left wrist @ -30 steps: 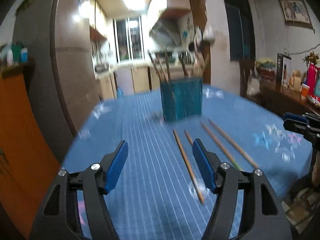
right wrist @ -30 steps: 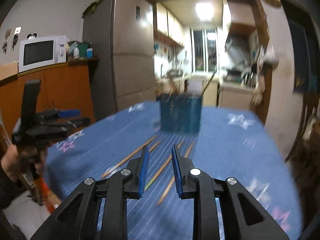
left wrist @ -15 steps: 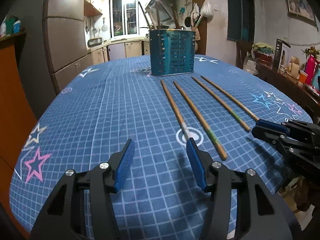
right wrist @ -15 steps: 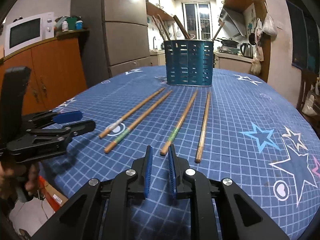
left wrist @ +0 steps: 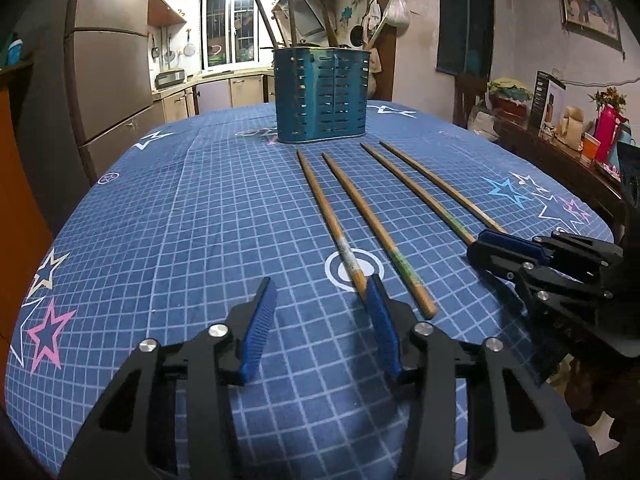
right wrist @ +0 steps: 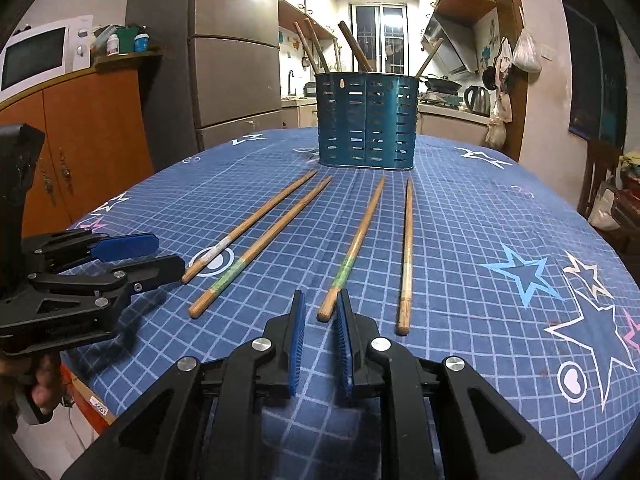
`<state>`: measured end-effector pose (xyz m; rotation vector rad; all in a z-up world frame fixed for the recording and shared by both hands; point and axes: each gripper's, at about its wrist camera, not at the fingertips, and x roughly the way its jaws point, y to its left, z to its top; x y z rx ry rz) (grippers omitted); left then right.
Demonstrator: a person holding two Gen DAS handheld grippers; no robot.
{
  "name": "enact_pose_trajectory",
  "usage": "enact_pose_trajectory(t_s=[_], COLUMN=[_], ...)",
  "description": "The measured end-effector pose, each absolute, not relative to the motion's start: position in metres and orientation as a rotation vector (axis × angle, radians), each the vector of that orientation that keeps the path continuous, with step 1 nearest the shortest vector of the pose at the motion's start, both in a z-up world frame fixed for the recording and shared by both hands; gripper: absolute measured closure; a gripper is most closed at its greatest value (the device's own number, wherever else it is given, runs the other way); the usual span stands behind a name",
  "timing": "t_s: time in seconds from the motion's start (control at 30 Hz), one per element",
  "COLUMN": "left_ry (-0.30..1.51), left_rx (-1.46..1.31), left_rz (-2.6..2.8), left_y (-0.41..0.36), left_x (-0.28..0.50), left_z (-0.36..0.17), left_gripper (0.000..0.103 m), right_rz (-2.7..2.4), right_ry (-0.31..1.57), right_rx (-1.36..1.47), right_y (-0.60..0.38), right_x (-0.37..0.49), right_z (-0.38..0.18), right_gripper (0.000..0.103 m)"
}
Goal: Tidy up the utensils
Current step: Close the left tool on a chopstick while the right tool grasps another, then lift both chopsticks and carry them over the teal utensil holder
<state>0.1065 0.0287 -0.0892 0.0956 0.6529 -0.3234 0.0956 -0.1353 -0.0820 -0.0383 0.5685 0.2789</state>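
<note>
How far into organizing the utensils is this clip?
Early. Several utensils already stand in the teal holder. Nothing is in hand: the left gripper is open and empty, and the right gripper is narrowly open just before a chopstick's near end. Four chopsticks are left on the blue tablecloth.

Both wrist cameras sit low at the near edge of the table (left wrist: 168, 216), facing the far kitchen along their own tongs. The left view looks from the near left, the right view from the near right; both share the chopsticks (right wrist: 352, 246) and blue holder (left wrist: 322, 94).
</note>
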Motion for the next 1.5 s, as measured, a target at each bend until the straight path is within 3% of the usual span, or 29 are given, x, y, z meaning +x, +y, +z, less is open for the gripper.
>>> enact_pose_trajectory(t_s=[0.4, 0.6, 0.87, 1.0, 1.33, 1.5], left_ry=[0.672, 0.670, 0.646, 0.621, 0.589, 0.571], left_rx=[0.092, 0.088, 0.087, 0.071, 0.078, 0.069], left_rz=[-0.354, -0.348, -0.337, -0.329, -0.317, -0.305], left_y=[0.020, 0.016, 0.007, 0.008, 0.003, 0.003], left_x=[0.097, 0.103, 0.107, 0.105, 0.094, 0.091], left_z=[-0.094, -0.094, -0.096, -0.098, -0.100, -0.102], left_gripper=[0.060, 0.074, 0.076, 0.092, 0.093, 0.096], right_rz=[0.285, 0.287, 0.283, 0.275, 0.266, 0.255], right_ry=[0.562, 0.563, 0.554, 0.541, 0.532, 0.507], right_rx=[-0.034, -0.035, -0.035, -0.036, -0.018, 0.004], right_y=[-0.136, -0.136, -0.135, -0.134, -0.137, -0.140], right_x=[0.094, 0.093, 0.094, 0.092, 0.090, 0.084], right_z=[-0.083, -0.084, -0.084, -0.085, -0.086, -0.089], right_gripper=[0.085, 0.085, 0.085, 0.086, 0.086, 0.094])
